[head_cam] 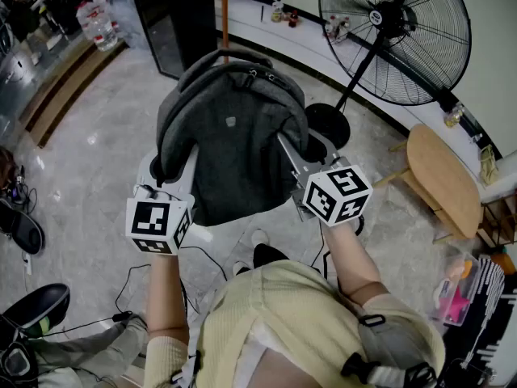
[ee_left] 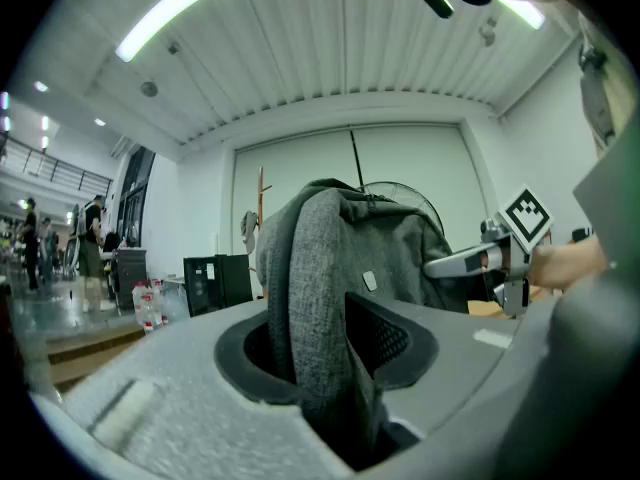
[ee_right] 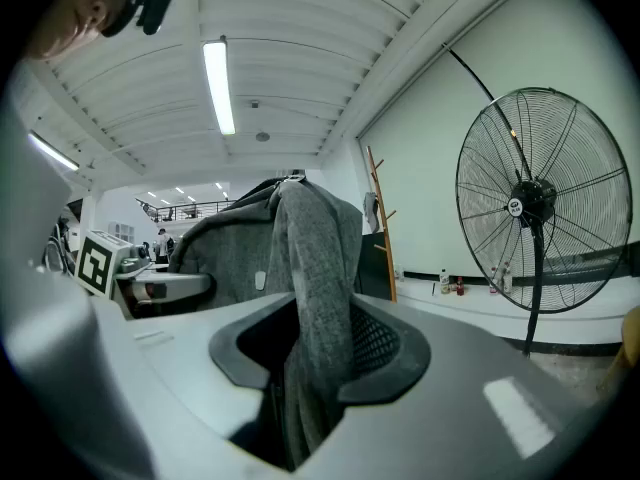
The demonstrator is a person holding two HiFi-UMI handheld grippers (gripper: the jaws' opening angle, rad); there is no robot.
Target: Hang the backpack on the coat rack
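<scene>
A grey backpack hangs in the air in front of me, held up by both grippers. My left gripper is shut on its left shoulder strap, which runs down between the jaws. At the other side, my right gripper is shut on the right strap in the same way. The backpack's top handle arches up at the far end. Beyond it stands the wooden coat rack, a thin pole with pegs, also seen in the right gripper view and the left gripper view.
A large black pedestal fan stands at the right, its round base just behind the backpack. A round wooden stool is further right. A black cabinet is beside the rack. Shoes and cables lie on the marble floor.
</scene>
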